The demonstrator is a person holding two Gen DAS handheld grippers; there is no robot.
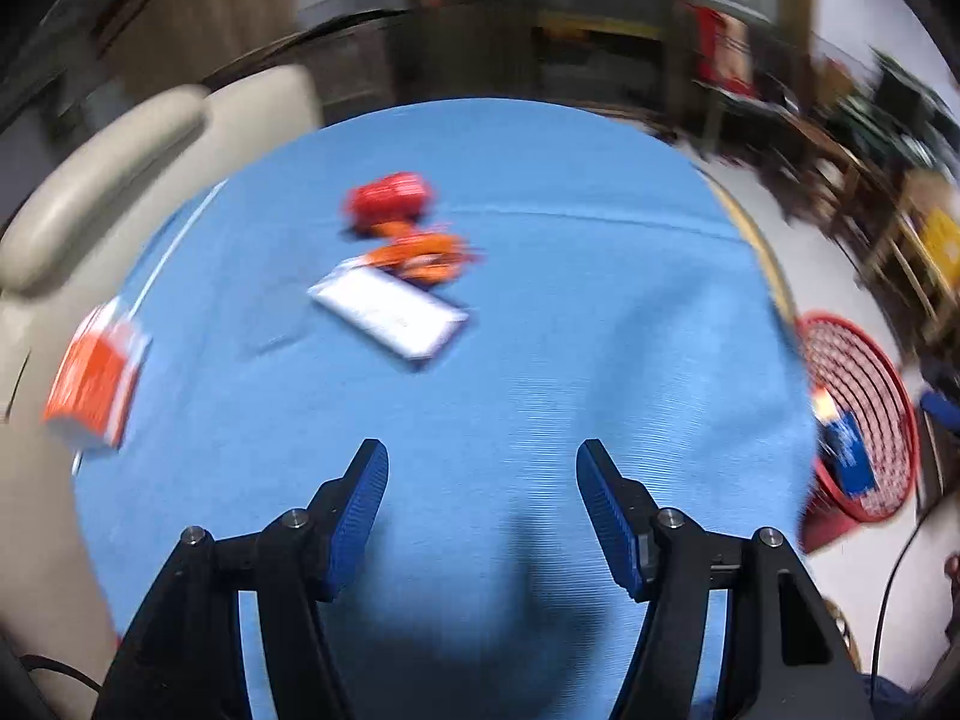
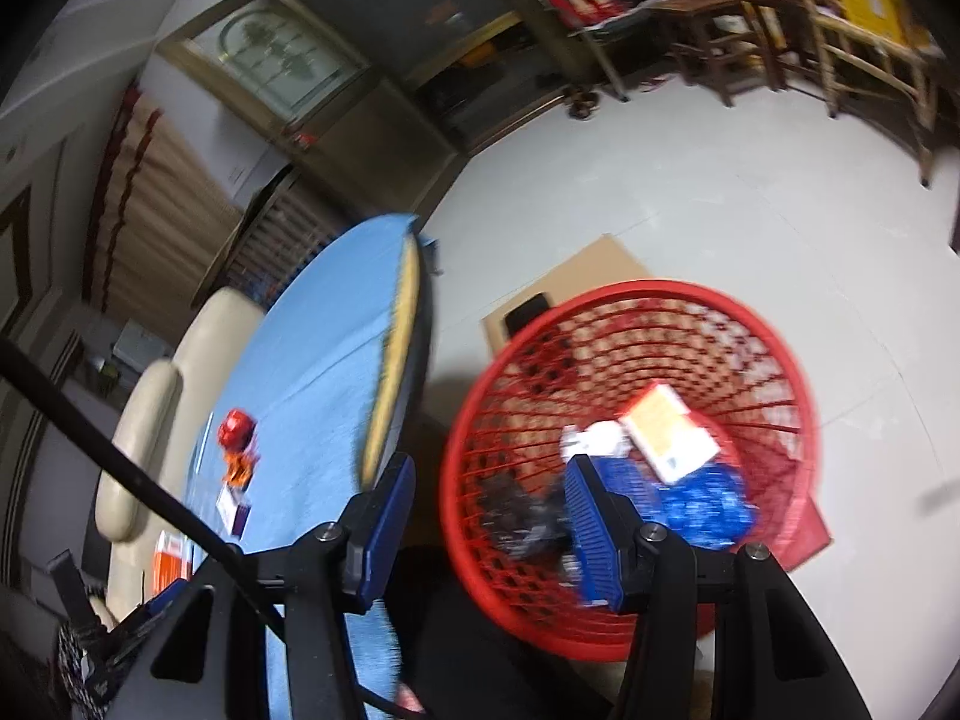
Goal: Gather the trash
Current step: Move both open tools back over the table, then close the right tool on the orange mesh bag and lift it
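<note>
In the left wrist view we see, from left to right on the blue bench, an orange box at the left edge, a red wrapper, an orange wrapper and a white packet near the middle, and the red basket on the floor beyond the right edge. We hold the left tongs released over bare cloth, nothing between the pads. In the right wrist view we hold the right tongs released and empty above the gap between bench and basket, which contains a white-and-yellow box and a blue packet.
</note>
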